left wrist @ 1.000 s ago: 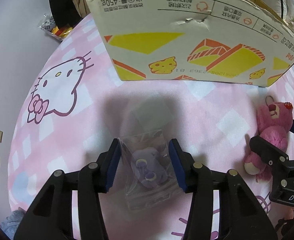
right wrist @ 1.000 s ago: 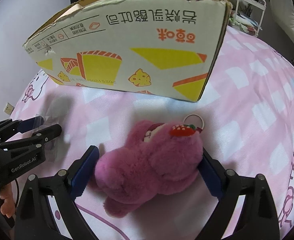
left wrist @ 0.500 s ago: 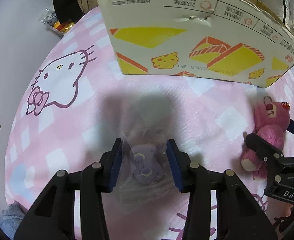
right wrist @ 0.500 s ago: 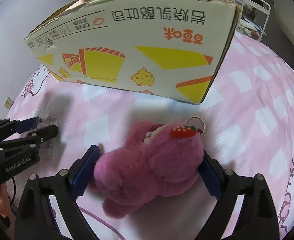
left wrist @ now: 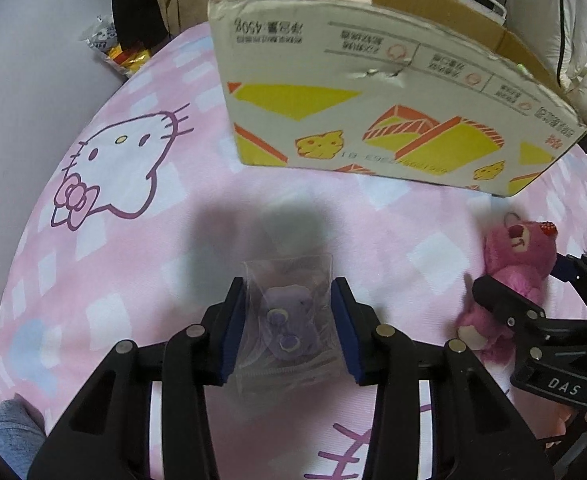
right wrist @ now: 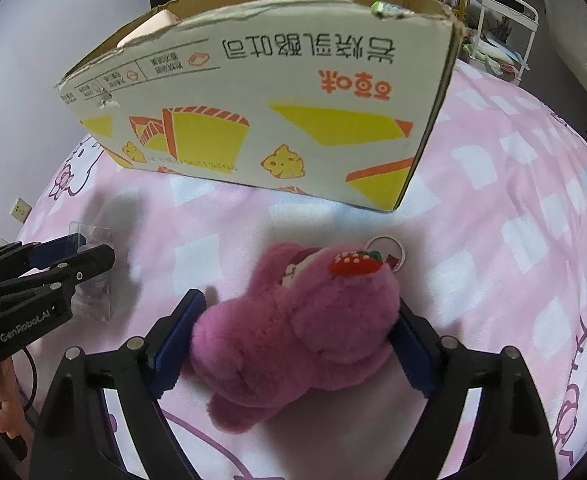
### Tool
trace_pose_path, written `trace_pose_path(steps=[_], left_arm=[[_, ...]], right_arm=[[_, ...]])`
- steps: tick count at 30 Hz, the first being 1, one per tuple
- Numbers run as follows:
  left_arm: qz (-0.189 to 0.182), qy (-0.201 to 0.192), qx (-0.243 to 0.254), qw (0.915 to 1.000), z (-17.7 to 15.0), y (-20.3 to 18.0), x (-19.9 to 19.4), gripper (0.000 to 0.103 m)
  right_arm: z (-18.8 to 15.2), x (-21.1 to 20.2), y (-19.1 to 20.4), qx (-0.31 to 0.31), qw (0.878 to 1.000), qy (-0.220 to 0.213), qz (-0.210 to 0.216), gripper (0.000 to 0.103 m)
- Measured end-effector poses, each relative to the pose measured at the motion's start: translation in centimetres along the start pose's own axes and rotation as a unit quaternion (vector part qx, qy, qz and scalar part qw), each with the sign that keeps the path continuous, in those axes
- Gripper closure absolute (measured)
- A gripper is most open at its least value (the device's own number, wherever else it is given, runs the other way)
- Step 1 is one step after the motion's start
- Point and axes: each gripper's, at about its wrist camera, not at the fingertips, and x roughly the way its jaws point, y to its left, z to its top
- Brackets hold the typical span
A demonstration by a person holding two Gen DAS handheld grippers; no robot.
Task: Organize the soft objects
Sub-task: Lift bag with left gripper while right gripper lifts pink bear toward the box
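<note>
Two soft toys lie before us on the pink cartoon-cat bedsheet [left wrist: 141,240], and both belong in the cardboard box [left wrist: 373,120] standing open at the far side. We take the largest first: the box rim sits high above the sheet, so each toy must be lifted clear of that near wall before we let go.

On the right, the pink plush bear [right wrist: 293,332] lies on its side between the pads of our right gripper [right wrist: 293,348]. Its jaws are closing, the blue pads now at the fur on both flanks. We judge it best to squeeze through the body, not the loose fur, and to keep the metal key ring [right wrist: 385,250] by its head from snagging.

On the left, our left gripper [left wrist: 289,332] is pressed tight on the small purple plush in its clear plastic bag [left wrist: 289,320]. The film looks slippery, so we should hold firm and lift slowly, watching for slip.
</note>
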Motion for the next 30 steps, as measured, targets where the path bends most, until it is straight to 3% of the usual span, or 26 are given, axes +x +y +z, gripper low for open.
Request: trace_pose_path(steps=[6, 7, 8, 10, 15, 18, 25, 30], left_arm=[[-0.008, -0.031, 0.000, 0.9995, -0.4, -0.1, -1.9, 0.062], [-0.008, -0.036, -0.002, 0.9993, -0.5, -0.3, -2.2, 0.066], [-0.009, -0.039, -0.004, 0.9992, -0.5, -0.3, -2.5, 0.078], [-0.015, -0.045, -0.009, 0.9988, -0.4, -0.1, -2.8, 0.078], [-0.032, -0.011, -0.016, 0.9993, -0.5, 0.2, -1.3, 0.087], [-0.033, 0.015, -0.017, 0.9992, -0.6, 0.3, -0.1, 0.086], [-0.032, 0.023, -0.009, 0.9992, -0.3, -0.1, 0.4, 0.078], [-0.024, 0.023, -0.002, 0.9994, -0.3, -0.4, 0.3, 0.063]], right_arm=[[-0.3, -1.1, -0.4, -0.005, 1.000, -0.007, 0.000, 0.013], [-0.3, -1.2, -0.5, -0.003, 1.000, -0.008, 0.001, 0.013], [-0.4, -1.3, -0.6, 0.000, 1.000, -0.008, 0.003, 0.013], [-0.4, -1.6, -1.0, 0.003, 1.000, -0.011, 0.004, 0.014], [-0.4, -1.6, -1.2, 0.005, 1.000, -0.007, 0.000, 0.015], [-0.4, -1.7, -0.9, 0.001, 1.000, -0.007, -0.002, 0.015], [-0.5, -1.3, -0.3, -0.005, 1.000, -0.003, -0.006, 0.015], [-0.5, -1.1, -0.2, -0.001, 1.000, -0.001, -0.006, 0.015]])
